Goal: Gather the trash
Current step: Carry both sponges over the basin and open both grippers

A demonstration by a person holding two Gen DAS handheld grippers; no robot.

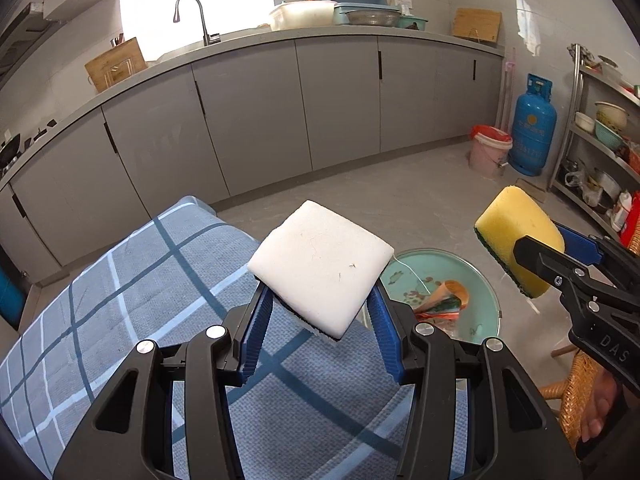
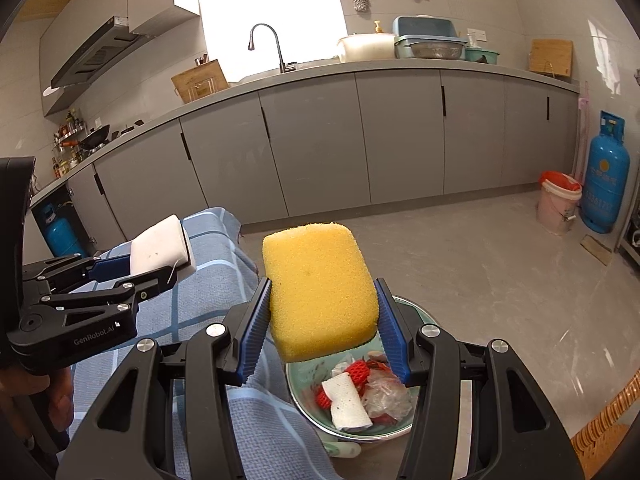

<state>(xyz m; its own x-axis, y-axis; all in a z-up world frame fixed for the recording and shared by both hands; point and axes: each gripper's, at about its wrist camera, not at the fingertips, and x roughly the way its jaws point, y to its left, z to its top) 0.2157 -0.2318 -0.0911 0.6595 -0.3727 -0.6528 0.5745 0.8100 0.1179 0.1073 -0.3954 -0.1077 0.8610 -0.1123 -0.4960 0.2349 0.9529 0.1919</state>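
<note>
Left gripper (image 1: pixel 320 300) pinched a white sponge (image 1: pixel 320 266) between its blue pads, the block tilted and sticking out past the fingertips, with a loose thread trailing from its right corner. Right gripper (image 2: pixel 324 316) gripped a yellow sponge (image 2: pixel 320 288) the same way, its dark green scrubbing layer on the underside; in the left wrist view that sponge (image 1: pixel 518 240) sat off to the right, apart from the white one.

Just below and beyond both sponges stood a pale green basin (image 2: pixel 304 384), already holding a rolled paper towel (image 2: pixel 346 406), red mesh scraps (image 2: pixel 360 372) and crumpled clear plastic (image 2: pixel 386 396). The white sponge hung over the right edge of a blue checked cloth (image 1: pixel 120 280), near the basin's left rim; the yellow sponge hovered above the basin's far rim.

Farther out, grey cabinets ran under a long counter (image 2: pixel 400 66) with a tap (image 2: pixel 266 46). A pink bucket (image 2: pixel 558 206) and a blue gas cylinder (image 2: pixel 606 176) stood by the far right wall.
</note>
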